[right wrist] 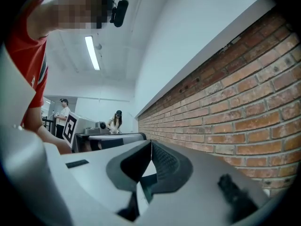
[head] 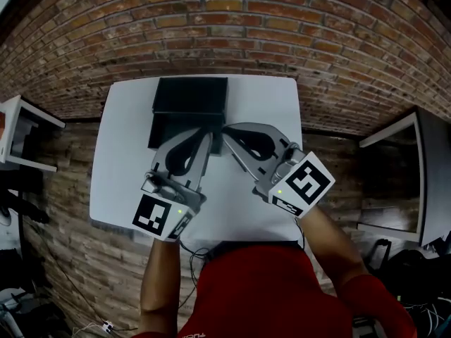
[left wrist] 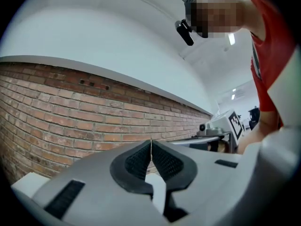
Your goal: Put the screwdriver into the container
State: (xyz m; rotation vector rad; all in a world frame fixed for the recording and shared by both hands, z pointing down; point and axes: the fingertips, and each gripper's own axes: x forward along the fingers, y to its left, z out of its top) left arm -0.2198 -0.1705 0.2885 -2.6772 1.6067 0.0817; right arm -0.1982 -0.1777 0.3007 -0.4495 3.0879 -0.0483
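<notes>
A white rectangular surface (head: 120, 153) stands against a red brick wall (head: 211, 20). At its near edge a person in a red shirt (head: 261, 287) holds two grey tongs side by side above the surface, both pointing away toward the wall. The left tongs (head: 208, 135) are closed, their ribbed black pads pressed together with nothing between them. The right tongs (head: 225, 128), just beside them, are likewise closed and empty. Beyond the tips, at the far edge of the surface, sits the black rectangular container (head: 190, 94). The screwdriver cannot be made out in any view.
</notes>
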